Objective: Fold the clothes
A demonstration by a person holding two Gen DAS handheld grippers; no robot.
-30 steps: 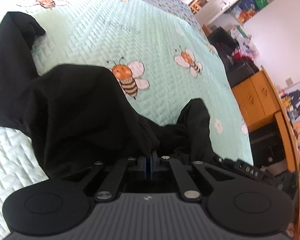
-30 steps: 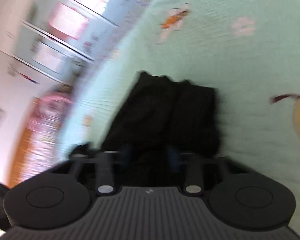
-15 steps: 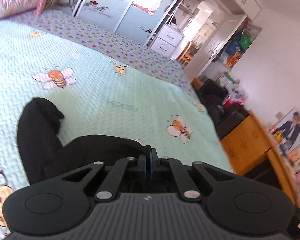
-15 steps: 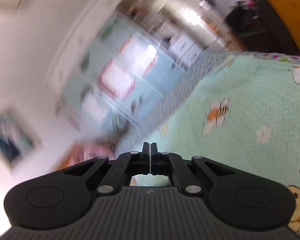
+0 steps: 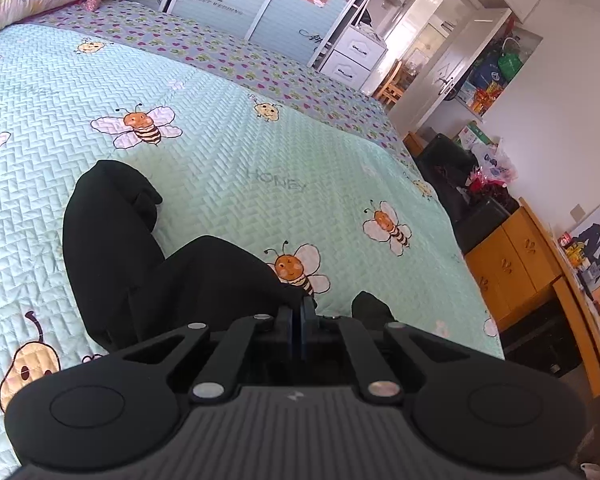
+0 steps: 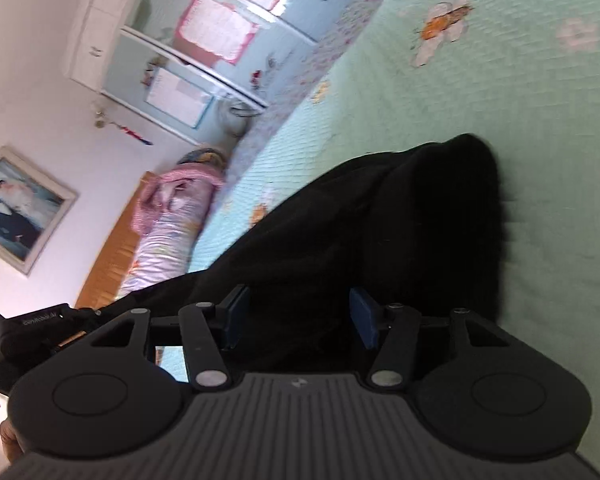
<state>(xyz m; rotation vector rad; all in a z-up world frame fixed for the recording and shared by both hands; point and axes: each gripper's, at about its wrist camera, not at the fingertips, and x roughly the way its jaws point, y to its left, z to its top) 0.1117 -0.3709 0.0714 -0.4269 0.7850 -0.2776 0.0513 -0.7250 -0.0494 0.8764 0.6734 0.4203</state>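
Black garment (image 5: pixel 148 280) lies bunched on the quilted mint bedspread (image 5: pixel 260 152), with one rounded lobe extending ahead and to the left of the left gripper (image 5: pixel 299 312) and a smaller tuft showing just right of its closed jaws. The left jaws are pressed together at the cloth's near edge; the dark fabric rises directly to them, so a thin fold appears to be pinched there, though the contact point itself is hard to resolve against the black material. In the right wrist view, the same garment (image 6: pixel 380 220) fills the space ahead of the right gripper (image 6: pixel 298 316), draping from the left of the jaws across to a rounded end beyond the right pad. The right jaws are opening at this moment and stand moderately apart; cloth lies between the blue pads (image 6: pixel 362 314), but neither pad is seen pressing on it. Judged from this layout, the step in hand is re-gripping: one edge is retained by the left side while the right side prepares to take a second hold. The garment is not yet flat, so folding proper has hardly begun. The next move calls for advancing the right jaws over a distinct edge or corner, not a bundle of layers, closing firmly, and then drawing both holds apart to spread the fabric on the bedspread. Risk: seizing several layers together would lock in the creases.
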